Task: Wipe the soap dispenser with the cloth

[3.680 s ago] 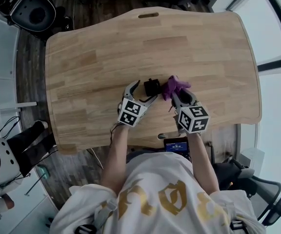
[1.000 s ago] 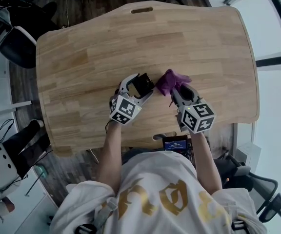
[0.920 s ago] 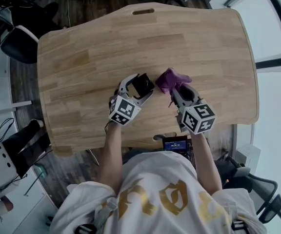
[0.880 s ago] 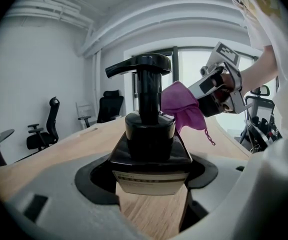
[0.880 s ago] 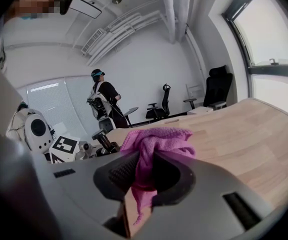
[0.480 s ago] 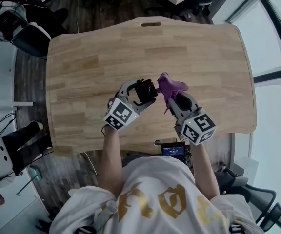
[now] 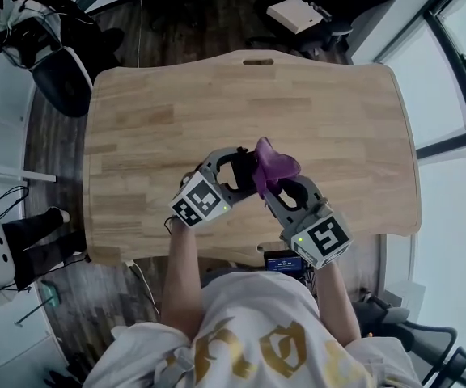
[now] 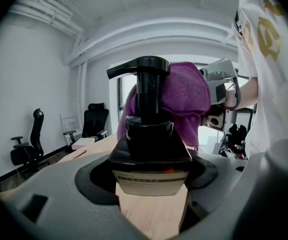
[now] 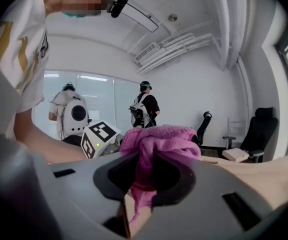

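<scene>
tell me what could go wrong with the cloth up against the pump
1. The left tongs hold the black soap dispenser only low down; sideways pressure from the purple cloth on its pump head could twist it loose.
2. The right tongs pinch just a fold of cloth, which might slip out.

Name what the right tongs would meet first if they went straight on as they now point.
Likely the dispenser in the left tongs; the cloth in the right tongs seems to touch its pump, though depth is unclear.
</scene>
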Motion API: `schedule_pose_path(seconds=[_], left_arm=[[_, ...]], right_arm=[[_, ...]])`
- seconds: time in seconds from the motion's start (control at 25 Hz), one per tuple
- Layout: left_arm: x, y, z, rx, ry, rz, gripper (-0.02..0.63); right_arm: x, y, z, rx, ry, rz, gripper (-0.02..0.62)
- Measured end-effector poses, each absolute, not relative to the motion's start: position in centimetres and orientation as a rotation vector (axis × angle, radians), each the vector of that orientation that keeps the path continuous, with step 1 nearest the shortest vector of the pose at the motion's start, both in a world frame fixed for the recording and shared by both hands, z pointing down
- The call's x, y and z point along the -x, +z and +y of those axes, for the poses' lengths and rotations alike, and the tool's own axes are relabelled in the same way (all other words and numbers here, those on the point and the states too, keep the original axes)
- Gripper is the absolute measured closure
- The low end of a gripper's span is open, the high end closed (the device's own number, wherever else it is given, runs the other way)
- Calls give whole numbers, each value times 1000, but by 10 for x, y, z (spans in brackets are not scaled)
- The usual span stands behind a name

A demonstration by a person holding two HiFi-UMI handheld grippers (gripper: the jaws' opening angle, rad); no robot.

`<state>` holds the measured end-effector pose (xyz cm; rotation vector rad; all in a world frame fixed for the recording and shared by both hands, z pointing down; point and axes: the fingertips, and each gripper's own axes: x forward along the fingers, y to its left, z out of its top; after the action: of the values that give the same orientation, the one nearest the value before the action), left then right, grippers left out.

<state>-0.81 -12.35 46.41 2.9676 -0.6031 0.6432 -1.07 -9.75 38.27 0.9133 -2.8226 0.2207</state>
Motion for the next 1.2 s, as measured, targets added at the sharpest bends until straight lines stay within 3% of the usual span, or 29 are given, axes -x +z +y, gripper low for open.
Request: schedule_pose_path(seconds=[0.48,1.2], left_arm=[[20,451,-116,-2933,612,-664,249],[10,459,-102,-2876,677,-599,249]], right_arm=[[35,367,-81,-850,99,-2834,528],[55,376,-52,-734,170,-2834,528]])
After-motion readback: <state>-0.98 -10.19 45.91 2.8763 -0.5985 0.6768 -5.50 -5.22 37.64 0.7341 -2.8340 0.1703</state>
